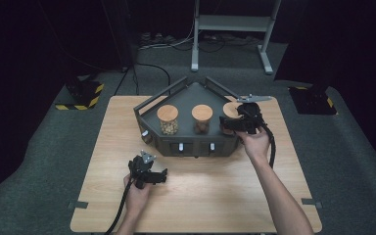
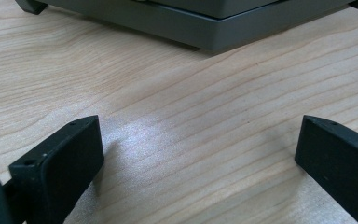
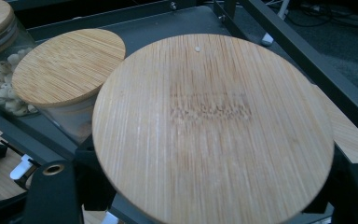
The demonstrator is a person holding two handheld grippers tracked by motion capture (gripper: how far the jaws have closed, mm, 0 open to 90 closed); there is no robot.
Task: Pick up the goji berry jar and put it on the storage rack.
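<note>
On the wooden table (image 1: 200,191) in the high view stands a dark tray (image 1: 149,105) with rails, holding three jars with bamboo lids. The right gripper (image 1: 229,123) reaches in at the tray's right end and is clamped around the right jar (image 1: 230,111); the middle jar (image 1: 201,119) and the left jar (image 1: 167,119) stand untouched beside it. The left gripper (image 1: 162,176) rests low over bare table in front of the tray, well apart from the jars.

In the left gripper view, its two black jaws stand wide apart with nothing between them, only wood grain and the tray's base (image 2: 205,28) ahead.

In the right gripper view, the lid (image 3: 214,130) of the held jar sits close up, with the jaws closed on the jar below the lid's rim at either side. The middle jar's lid (image 3: 67,65) lies just beside it, seemingly almost touching.

The risks as I judge them: the glass could slip in a grip taken this high, the jar could tilt and knock its neighbour on lifting, or it could catch the tray's rail (image 3: 307,60) on the way out.
</note>
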